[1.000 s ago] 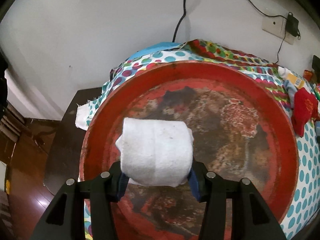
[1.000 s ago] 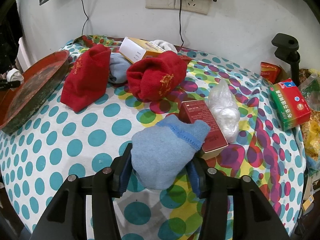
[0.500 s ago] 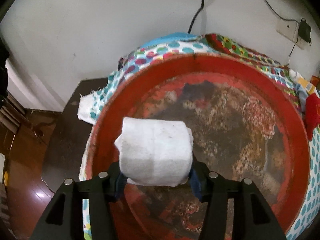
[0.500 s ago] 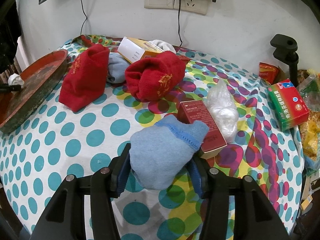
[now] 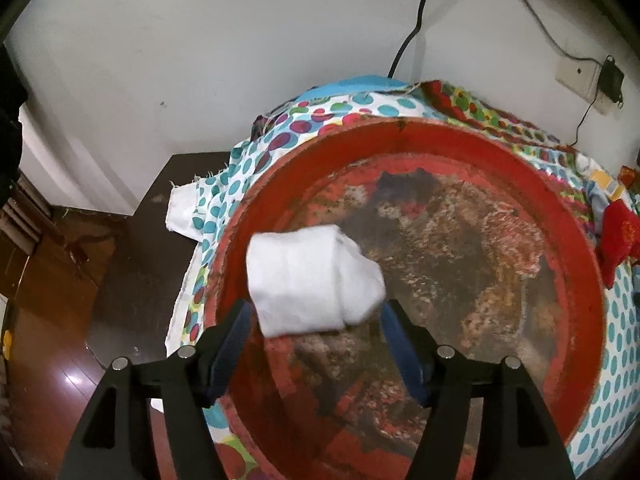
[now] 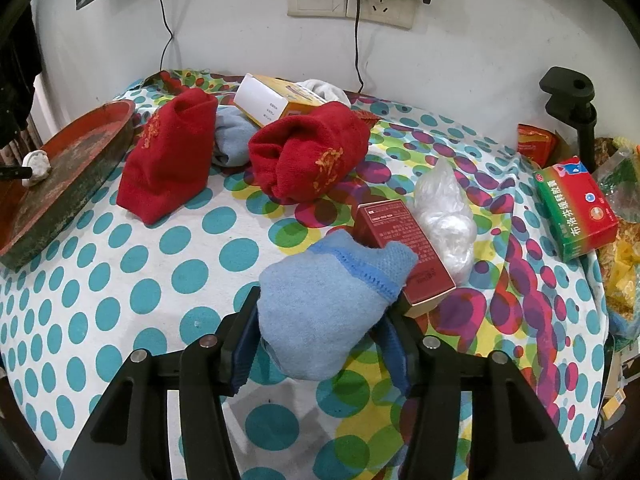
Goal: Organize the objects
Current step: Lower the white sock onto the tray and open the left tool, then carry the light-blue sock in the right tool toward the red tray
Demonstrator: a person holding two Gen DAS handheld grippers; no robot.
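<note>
A rolled white sock, blurred and tilted, is over the left part of the worn red round tray. My left gripper is open and its jaws are opening; both blue pads stand clear of the sock. In the right wrist view the same sock shows small above the tray at the far left. My right gripper holds a light blue sock above the dotted cloth. Its jaws are opening, with the pads still touching the sock's sides.
On the dotted cloth lie two red socks, another blue sock, a yellow-white box, a dark red box, a plastic bag and a green-red box. A black clamp stands back right.
The left jaws have spread wide and the white sock has slipped free, tilting and dropping toward the tray. The right jaws have widened a little around the blue sock.
</note>
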